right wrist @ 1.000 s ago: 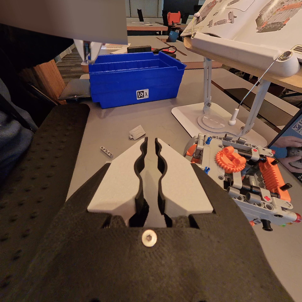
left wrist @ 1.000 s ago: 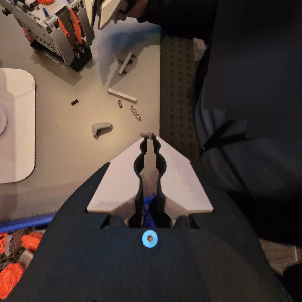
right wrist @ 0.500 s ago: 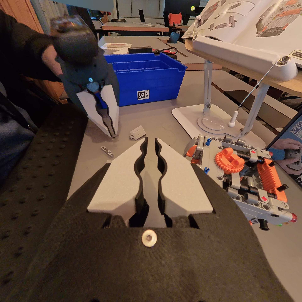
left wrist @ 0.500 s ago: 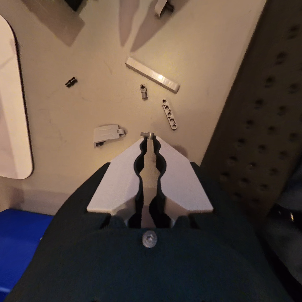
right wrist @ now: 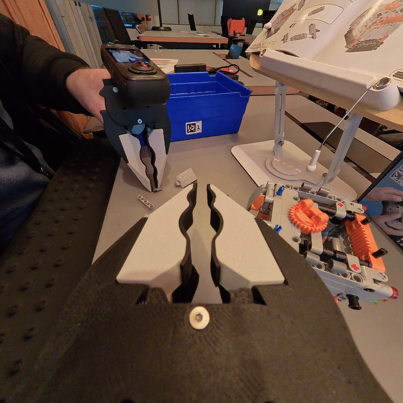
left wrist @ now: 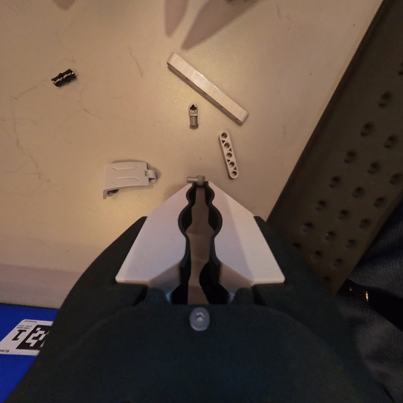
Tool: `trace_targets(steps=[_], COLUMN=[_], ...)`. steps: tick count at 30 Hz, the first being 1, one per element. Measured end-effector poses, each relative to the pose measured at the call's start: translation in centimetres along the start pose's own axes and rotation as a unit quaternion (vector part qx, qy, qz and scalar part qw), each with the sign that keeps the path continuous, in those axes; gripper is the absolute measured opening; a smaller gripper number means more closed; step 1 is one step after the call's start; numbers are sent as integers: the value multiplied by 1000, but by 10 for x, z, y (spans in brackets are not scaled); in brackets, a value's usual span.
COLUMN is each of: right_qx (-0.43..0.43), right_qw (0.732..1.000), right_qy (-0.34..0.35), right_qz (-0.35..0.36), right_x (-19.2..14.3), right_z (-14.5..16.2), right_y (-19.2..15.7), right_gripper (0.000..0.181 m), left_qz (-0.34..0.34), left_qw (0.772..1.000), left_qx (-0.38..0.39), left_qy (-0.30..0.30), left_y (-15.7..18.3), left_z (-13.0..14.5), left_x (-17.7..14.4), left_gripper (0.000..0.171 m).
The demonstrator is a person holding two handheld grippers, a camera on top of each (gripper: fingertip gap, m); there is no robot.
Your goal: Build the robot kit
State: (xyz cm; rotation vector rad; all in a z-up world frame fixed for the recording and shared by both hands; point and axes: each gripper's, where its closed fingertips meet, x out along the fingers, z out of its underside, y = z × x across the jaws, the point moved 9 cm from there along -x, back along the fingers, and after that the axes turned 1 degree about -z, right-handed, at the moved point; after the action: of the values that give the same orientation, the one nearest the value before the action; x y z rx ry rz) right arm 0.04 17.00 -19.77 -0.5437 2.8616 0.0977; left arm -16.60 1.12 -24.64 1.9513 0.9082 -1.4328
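Grey plastic connector (left wrist: 195, 179), tiny L-shaped pin-and-socket piece, is pinched at the very tips of the left gripper (left wrist: 198, 184); jaws nearly closed on it, stub sticking out sideways. Gripper points down at the grey table (left wrist: 87, 109), connector just above or on it, can't tell which.

Handling, as a judgement: near weightless, rigid, smooth moulded plastic. Tip-only hold on a round barrel looks prone to twisting or popping out. Best hold is across the barrel, stub left free.

Relative to the connector:
- five-hole beam (left wrist: 228, 155) just beside it
- second small grey connector (left wrist: 193, 114) beyond it, lying loose
- long plain grey beam (left wrist: 207, 89) past that
- curved grey panel (left wrist: 127, 175) near, on the other side
- black pin (left wrist: 64, 77) well apart
- dimpled black mat (left wrist: 349, 174) along the table edge

Right gripper (right wrist: 201, 185) hovers near, jaws slightly parted, nothing in them. Grey-and-orange brick model (right wrist: 322, 239) sits beside it, blue bin (right wrist: 207, 104) behind the left gripper, white stand base (right wrist: 250, 157) beyond the model.
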Motion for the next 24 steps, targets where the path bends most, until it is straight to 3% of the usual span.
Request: trace_targets(steps=[8,13,18,24], right_qx=[0,3,3,4], right_qw=[1000,1000,1000,1000], right_qy=[2,5,6,5], right_qz=[0,-1,3,4], right_x=[-1,-1,-2,-3], right_z=[0,0,0,0], right_y=[0,1,1,2], right_gripper=[6,6,6,6], left_qz=[3,3,9,-14], left_qw=[999,995,986,984], left_qx=[-13,-13,-24,-19], left_qy=[31,100,163,176], left_y=[-1,-11,-36,-56], left_z=[-4,-2,11,36], left_x=[-13,-60,-105,-147], left_gripper=[28,0,0,0])
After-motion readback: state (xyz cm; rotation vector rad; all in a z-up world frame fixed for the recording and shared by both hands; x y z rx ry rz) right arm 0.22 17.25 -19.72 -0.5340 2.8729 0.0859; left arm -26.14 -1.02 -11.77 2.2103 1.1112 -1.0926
